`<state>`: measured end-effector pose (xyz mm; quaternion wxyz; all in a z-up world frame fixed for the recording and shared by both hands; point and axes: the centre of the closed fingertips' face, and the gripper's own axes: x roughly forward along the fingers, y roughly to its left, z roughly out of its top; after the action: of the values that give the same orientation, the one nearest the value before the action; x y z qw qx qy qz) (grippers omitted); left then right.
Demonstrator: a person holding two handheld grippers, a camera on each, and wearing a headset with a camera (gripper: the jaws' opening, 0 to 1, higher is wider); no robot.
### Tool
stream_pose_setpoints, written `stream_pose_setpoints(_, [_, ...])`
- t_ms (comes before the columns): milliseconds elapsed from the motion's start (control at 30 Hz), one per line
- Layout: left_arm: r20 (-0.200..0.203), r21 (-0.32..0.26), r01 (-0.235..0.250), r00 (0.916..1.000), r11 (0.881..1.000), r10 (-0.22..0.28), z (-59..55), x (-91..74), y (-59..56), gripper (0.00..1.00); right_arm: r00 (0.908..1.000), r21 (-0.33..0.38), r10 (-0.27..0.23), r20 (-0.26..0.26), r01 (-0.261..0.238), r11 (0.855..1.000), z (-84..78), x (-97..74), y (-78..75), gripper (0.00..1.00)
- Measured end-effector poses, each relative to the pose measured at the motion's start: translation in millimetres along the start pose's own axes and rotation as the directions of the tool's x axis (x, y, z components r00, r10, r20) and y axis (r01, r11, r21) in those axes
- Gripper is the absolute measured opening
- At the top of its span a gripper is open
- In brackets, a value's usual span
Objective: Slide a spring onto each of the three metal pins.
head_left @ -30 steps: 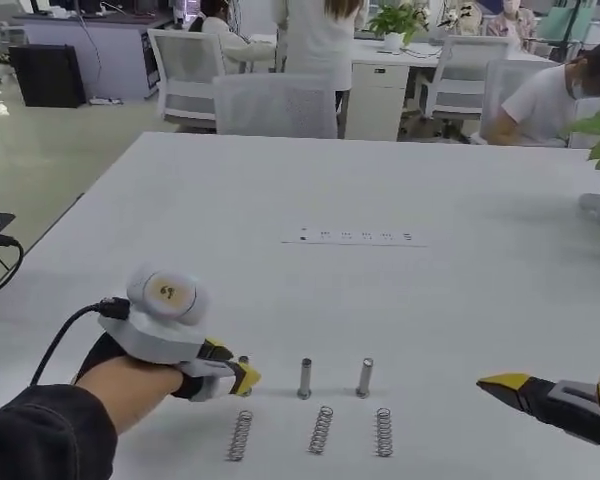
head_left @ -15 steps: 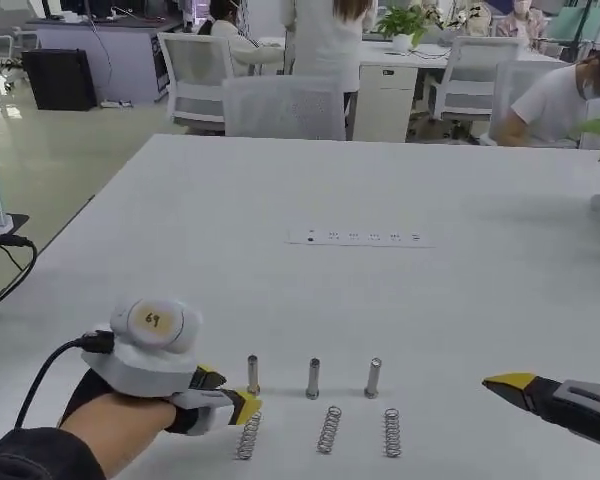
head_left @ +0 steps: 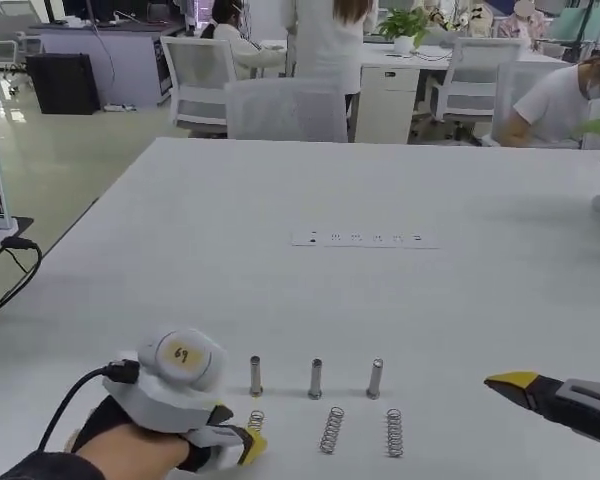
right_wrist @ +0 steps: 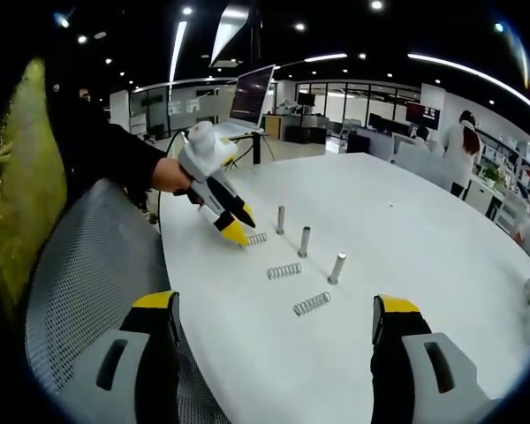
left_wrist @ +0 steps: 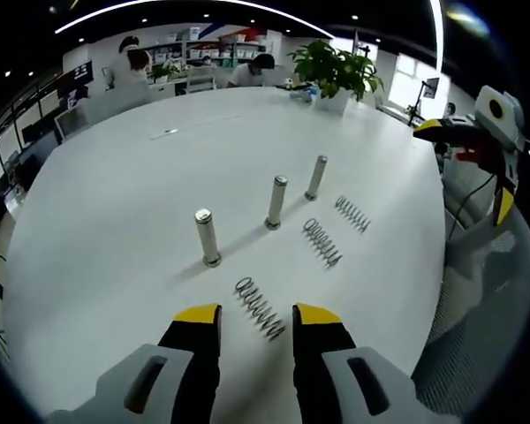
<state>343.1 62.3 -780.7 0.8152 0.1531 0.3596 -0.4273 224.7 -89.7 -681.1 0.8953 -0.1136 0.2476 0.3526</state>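
Step in hand: picking up the first spring. The left tool (left_wrist: 254, 311) is set down over the near end of the leftmost thin steel coil spring (left_wrist: 259, 307), with one yellow-tipped jaw on either side of it.
Left tool: the jaws stand a narrow gap apart and, from what I can see, have not yet pinched the coil.
Right tool: the right tool (right_wrist: 276, 303) hangs wide apart and holds nothing, at the right edge of the white table (head_left: 280, 220), well away from the work.
Pins: the three short upright metal pins (head_left: 316, 378) stand in a row, all bare.
Other springs: the middle spring (head_left: 331, 429) and the right-hand spring (head_left: 394, 432) lie flat just in front of their pins.
Next move: I'd say it should close gently on the coil, lift it, stand it upright and line its bore over the leftmost pin (head_left: 256, 375). A thin coil could roll or squash.
Change: a second ago the left tool was up at the leftmost pin, hiding it. It has since drawn back over the spring. The right tool has barely stirred.
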Motion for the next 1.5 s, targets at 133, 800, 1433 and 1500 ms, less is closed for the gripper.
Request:
stream_pose_setpoints(133, [-0.011, 0.011, 0.001, 0.9999, 1.0, 0.0, -3.1, 2.7, -1.7, 0.25, 1.0, -0.002, 0.002, -0.001, -0.002, 1.0, 0.4, 0.9, 0.3, 0.89])
stream_pose_setpoints(800, [-0.062, 0.043, -0.042, 0.9971, 0.998, 0.044, -19.3, -0.8, 19.6, 0.2, 0.9999, 0.0, 0.01, -0.001, -0.01, 1.0, 0.3, 2.1, 1.5, 0.89])
stream_pose_setpoints(1433, [-0.032, 0.108, -0.02, 0.9992, 0.994, 0.024, -16.0, 0.6, 21.5, 0.06, 0.9999, 0.001, 0.013, -0.009, -0.013, 1.0, 1.1, 3.0, 1.0, 0.89])
stream_pose_setpoints(1500, [-0.031, 0.107, -0.016, 0.9993, 0.994, 0.02, -16.2, 0.0, 20.7, 0.04, 0.9999, -0.001, 0.013, -0.009, -0.013, 1.0, 1.4, 3.1, 1.4, 0.89])
